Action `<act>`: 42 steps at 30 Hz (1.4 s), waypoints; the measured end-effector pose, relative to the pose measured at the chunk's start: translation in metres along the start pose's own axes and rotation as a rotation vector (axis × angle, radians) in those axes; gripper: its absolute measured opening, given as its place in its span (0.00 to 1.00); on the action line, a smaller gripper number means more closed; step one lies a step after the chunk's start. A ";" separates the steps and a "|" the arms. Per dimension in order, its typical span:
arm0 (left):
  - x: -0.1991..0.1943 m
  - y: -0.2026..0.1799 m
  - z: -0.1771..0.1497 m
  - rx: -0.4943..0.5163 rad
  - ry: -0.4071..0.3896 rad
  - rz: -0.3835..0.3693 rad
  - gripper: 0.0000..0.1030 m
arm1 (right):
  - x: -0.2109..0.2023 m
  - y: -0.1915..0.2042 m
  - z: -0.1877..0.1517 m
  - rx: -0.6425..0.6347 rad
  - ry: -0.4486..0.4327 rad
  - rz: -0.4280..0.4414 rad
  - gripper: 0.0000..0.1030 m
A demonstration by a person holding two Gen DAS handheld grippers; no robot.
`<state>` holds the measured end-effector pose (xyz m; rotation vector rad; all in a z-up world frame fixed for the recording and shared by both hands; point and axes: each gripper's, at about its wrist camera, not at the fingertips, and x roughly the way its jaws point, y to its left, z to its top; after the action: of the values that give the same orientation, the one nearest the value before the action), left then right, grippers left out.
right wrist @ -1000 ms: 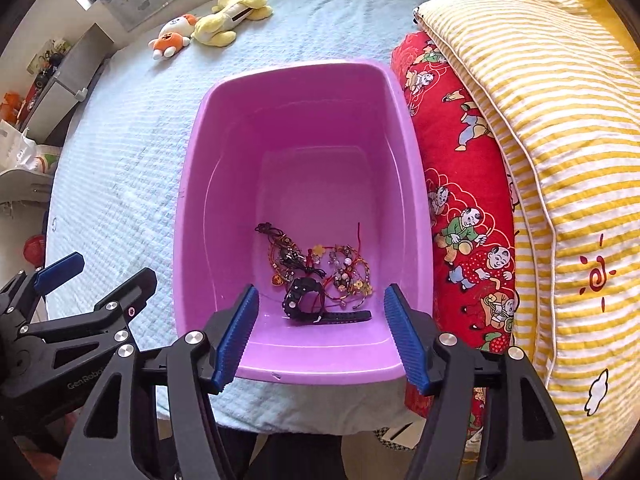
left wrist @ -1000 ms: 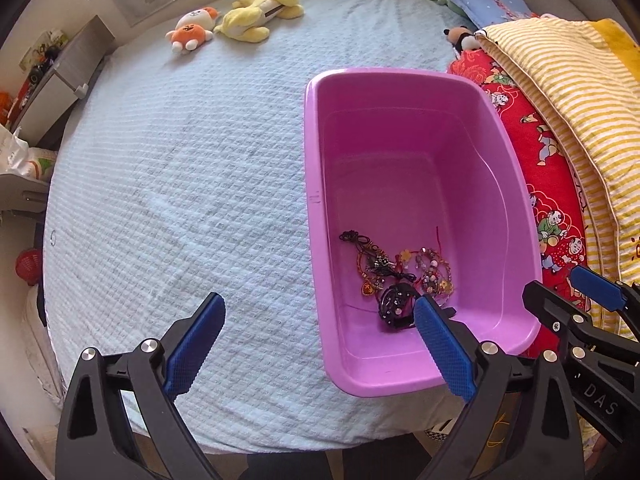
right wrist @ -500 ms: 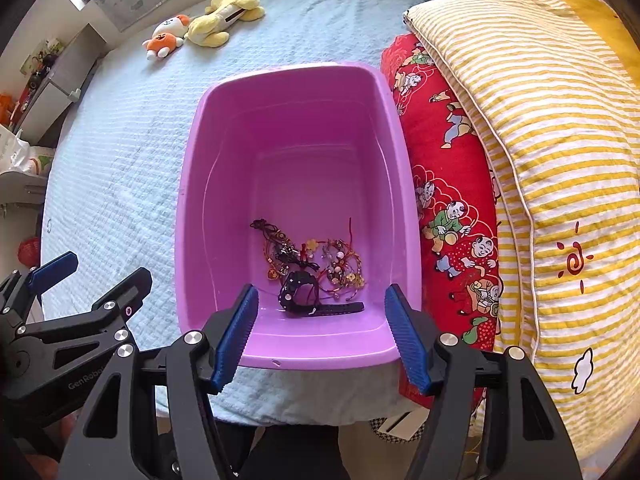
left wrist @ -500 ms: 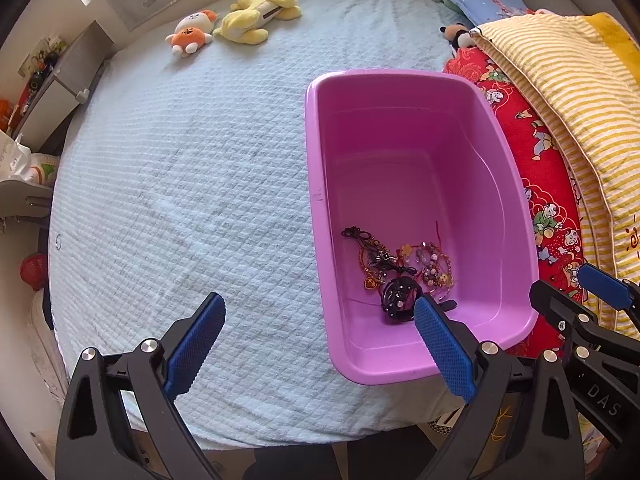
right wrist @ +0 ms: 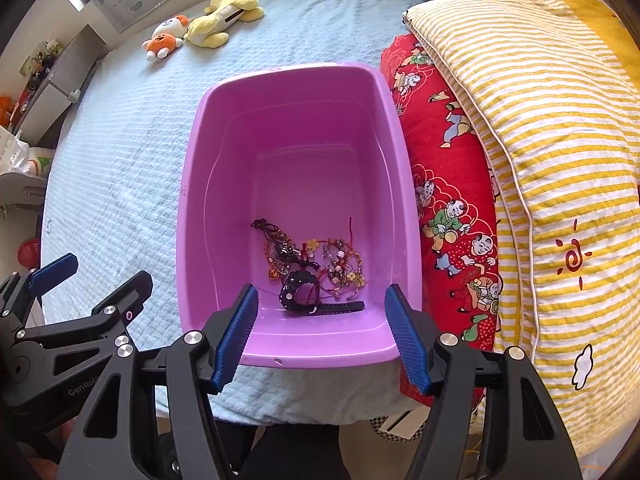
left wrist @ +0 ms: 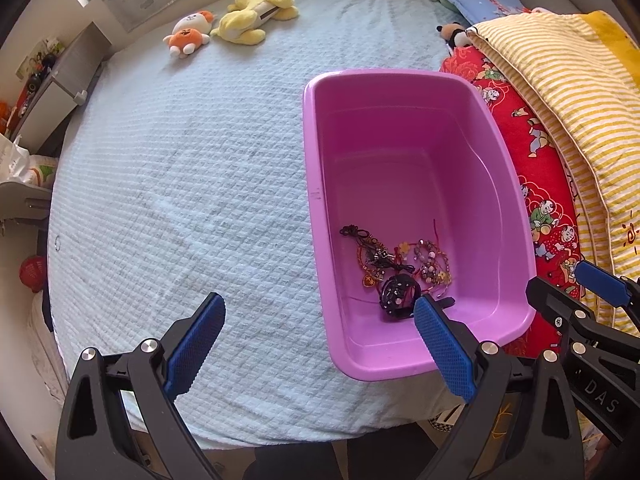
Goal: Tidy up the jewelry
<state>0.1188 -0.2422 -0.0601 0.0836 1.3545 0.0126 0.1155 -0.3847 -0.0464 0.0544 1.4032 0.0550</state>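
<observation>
Both fisheye views are taken from above the bed's (left wrist: 180, 184) near edge, directed steeply downward. The left wrist view is centred left of the purple bin (left wrist: 316, 152); the right wrist view is centred over the bin (right wrist: 192, 184). Bin, bed and quilts are shared. Frame edges appear distorted.

Plush toys (left wrist: 232, 20) far on bedspread (left wrist: 180, 184); striped quilt (right wrist: 540, 120) (over red blanket (right wrist: 448, 184)).
</observation>
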 end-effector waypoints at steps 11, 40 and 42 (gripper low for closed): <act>-0.003 -0.001 -0.001 0.003 -0.007 -0.003 0.91 | -0.002 0.000 -0.001 -0.004 -0.002 0.000 0.61; -0.002 0.004 -0.002 -0.017 0.010 -0.020 0.91 | -0.004 0.003 0.001 -0.010 -0.002 0.001 0.61; -0.001 0.004 -0.002 -0.014 0.012 -0.019 0.91 | -0.004 0.003 0.001 -0.011 -0.003 0.002 0.61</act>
<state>0.1164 -0.2382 -0.0592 0.0586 1.3668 0.0065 0.1161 -0.3822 -0.0417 0.0471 1.4000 0.0639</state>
